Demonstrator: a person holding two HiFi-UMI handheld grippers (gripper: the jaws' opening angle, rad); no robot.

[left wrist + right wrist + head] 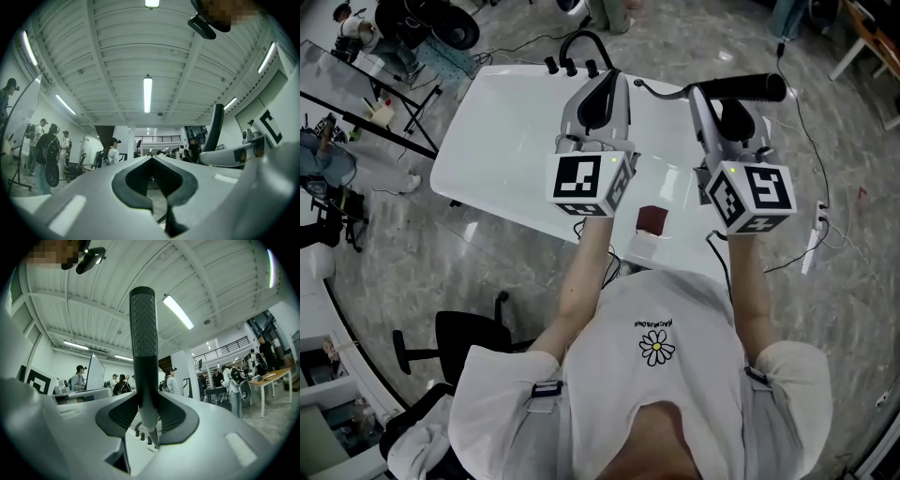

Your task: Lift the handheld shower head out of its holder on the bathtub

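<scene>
Jaws of the right gripper (pixel 705 98) are pinching the shower head (pixel 143 329), apparently free above the tub's (pixel 506 141) far edge, the left gripper's (pixel 151 159) pressing together empty; only steady holding is remaining.

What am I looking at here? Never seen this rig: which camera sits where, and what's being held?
There is no robot arm here: a person holds a two-jaw gripper in each hand. The cubes with square markers are part of the grippers.

The head view comes from a camera on the person's head, looking down at the white bathtub. The other two views come from cameras riding on each gripper, looking along its jaws. Both point up towards the ceiling.

The right gripper is closed on the handle of the black shower head, held up above the tub. The left gripper is shut with nothing in it.

On the tub's far edge stand black tap knobs. A small dark red item sits on the near edge; I can't tell what it is.
</scene>
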